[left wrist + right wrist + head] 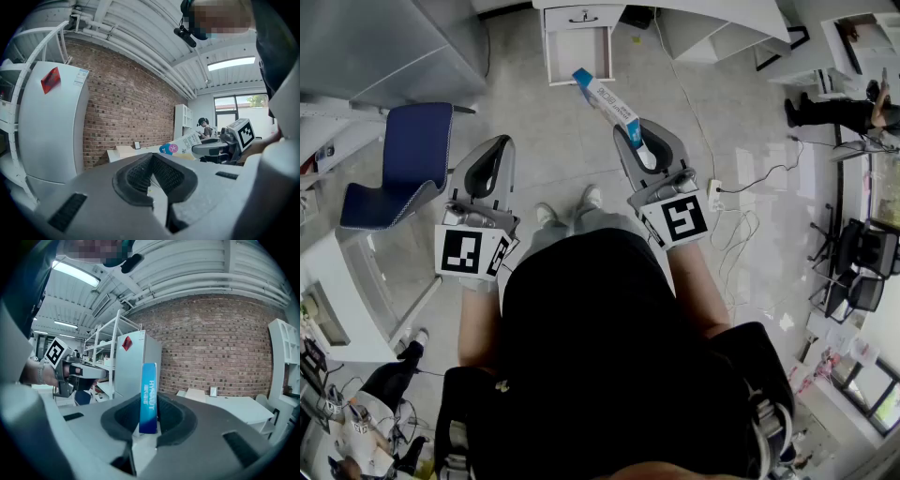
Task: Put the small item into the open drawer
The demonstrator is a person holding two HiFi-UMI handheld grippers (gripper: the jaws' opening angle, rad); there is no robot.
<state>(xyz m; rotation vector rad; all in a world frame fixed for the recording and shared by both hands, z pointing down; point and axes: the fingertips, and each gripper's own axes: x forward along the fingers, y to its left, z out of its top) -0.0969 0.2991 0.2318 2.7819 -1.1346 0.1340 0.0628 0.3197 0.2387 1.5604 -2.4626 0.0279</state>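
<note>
**Item:** small blue-and-white box (605, 101), clamped at one end in the right gripper (649, 142), with most of its length projecting past the jaws.
**Destination:** open drawer (578, 49), ahead of and below that gripper, well apart.
**Left gripper** (490, 167): closed on nothing, alongside.
**Handling, advised:** carry the box forward, lower it inside the drawer walls, and let go only once it is low.

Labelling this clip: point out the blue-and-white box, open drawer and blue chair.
blue-and-white box (607, 101): head view, middle of its printed side.
open drawer (578, 54): head view, bare inside bottom.
blue chair (417, 141): head view, its larger blue panel.
</note>
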